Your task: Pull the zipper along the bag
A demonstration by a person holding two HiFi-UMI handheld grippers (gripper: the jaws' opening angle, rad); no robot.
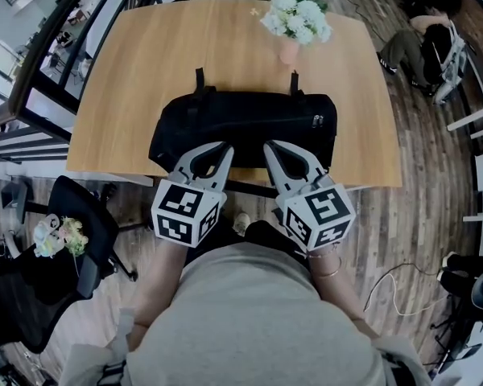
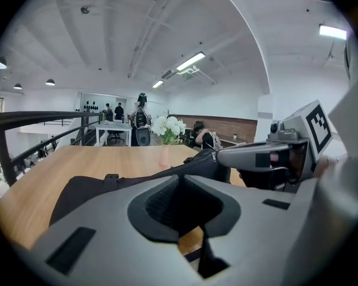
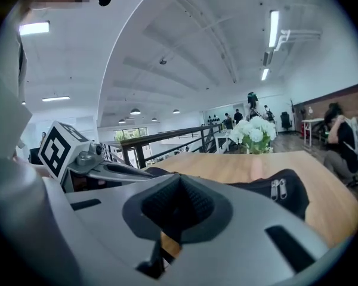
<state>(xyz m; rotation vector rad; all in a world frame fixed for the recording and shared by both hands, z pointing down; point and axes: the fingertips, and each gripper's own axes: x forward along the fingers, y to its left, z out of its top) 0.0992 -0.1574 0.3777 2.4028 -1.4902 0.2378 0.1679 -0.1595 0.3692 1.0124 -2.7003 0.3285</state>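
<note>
Here, the black bag [image 1: 241, 119] lies across the near half of the wooden counter [image 1: 137, 71], with its zipper pulls [image 1: 317, 121] at its right end. The left claw [image 1: 227, 146] and the right claw [image 1: 267, 146] sit side by side at the bag's near edge. Each has its jaws together and holds nothing. White flowers [image 1: 298, 16] stand behind the bag.

A wooden table [image 1: 137, 63] carries a black bag [image 1: 241, 123] and a vase of flowers [image 1: 295, 24].
</note>
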